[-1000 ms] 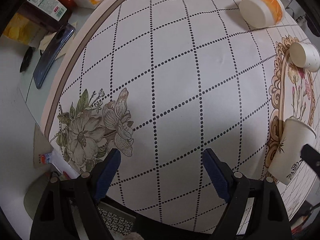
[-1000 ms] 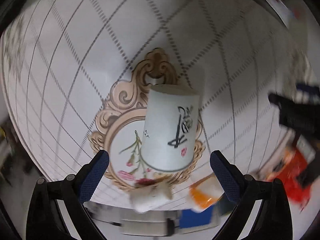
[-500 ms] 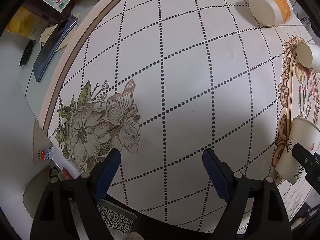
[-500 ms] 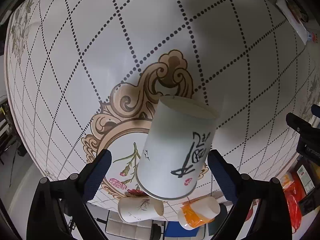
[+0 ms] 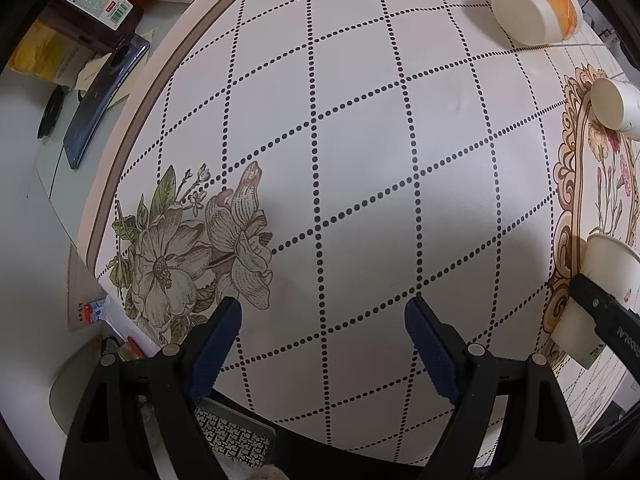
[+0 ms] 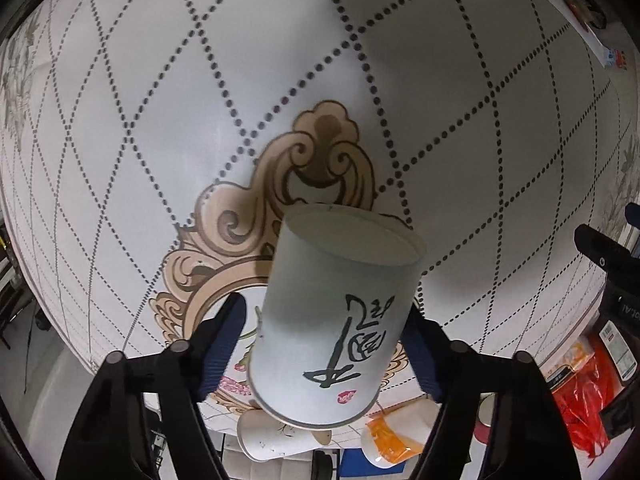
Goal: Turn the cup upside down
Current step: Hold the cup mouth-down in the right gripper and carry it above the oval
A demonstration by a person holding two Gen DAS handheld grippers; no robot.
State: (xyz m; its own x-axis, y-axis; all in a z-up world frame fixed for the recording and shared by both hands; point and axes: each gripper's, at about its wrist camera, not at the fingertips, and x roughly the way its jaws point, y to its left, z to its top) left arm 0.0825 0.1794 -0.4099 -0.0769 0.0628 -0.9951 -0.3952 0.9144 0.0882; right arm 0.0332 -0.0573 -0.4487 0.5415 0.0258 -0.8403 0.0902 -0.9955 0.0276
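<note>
A white paper cup [image 6: 332, 320] with black calligraphy stands on the ornate frame print of the tablecloth, its flat closed end toward the camera. My right gripper [image 6: 324, 332] is open with a blue pad on each side of the cup, very close to its walls. The same cup [image 5: 600, 292] shows at the right edge of the left wrist view, partly behind the right gripper's black finger. My left gripper [image 5: 324, 336] is open and empty over the dotted tablecloth [image 5: 360, 160].
A second white cup [image 5: 618, 104] lies on its side at the far right, and an orange-and-white cup [image 5: 536, 6] lies at the back. A phone [image 5: 100, 100], boxes and packets sit off the cloth's left edge. A red bag [image 6: 588, 392] lies by the other edge.
My right gripper has moved in on the cup, so its pads now flank it. The left gripper has hardly moved.
</note>
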